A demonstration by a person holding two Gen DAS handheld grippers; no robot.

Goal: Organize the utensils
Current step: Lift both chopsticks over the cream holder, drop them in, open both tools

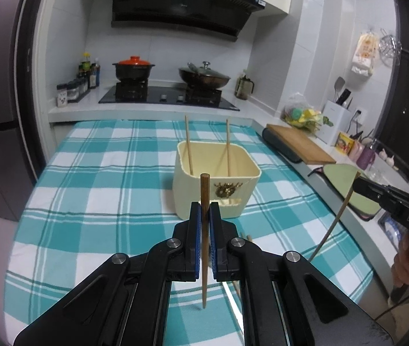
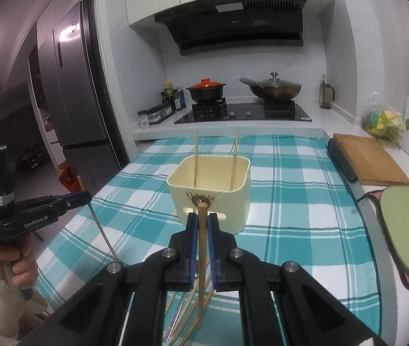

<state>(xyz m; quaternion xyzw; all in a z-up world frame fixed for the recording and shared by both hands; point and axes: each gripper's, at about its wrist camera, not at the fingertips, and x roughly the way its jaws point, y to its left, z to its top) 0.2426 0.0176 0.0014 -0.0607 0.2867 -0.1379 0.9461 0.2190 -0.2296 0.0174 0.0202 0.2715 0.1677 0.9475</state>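
1. Loose chopsticks (image 2: pixel 187 314): pale sticks lying crossed on the cloth beneath the right gripper.
2. Left gripper (image 1: pixel 205 212): jaws clamped narrow on a dark brown chopstick (image 1: pixel 204 230), held nearly upright above the cloth.
3. Right gripper (image 2: pixel 202 222): jaws clamped narrow on a light wooden chopstick (image 2: pixel 202 248), also nearly upright.
4. Checked tablecloth (image 1: pixel 103 178): teal and white, covering the work surface.
5. Cream container (image 1: pixel 218 184): open-topped, standing on the cloth just beyond both grippers; two pale chopsticks (image 1: pixel 188 144) lean inside it, apart.
6. Cutting board (image 2: pixel 368 158): at the cloth's right edge.
7. Stove (image 1: pixel 169 98): far counter, bearing a red-lidded pot (image 1: pixel 133 67) and a lidded wok (image 1: pixel 204 76).
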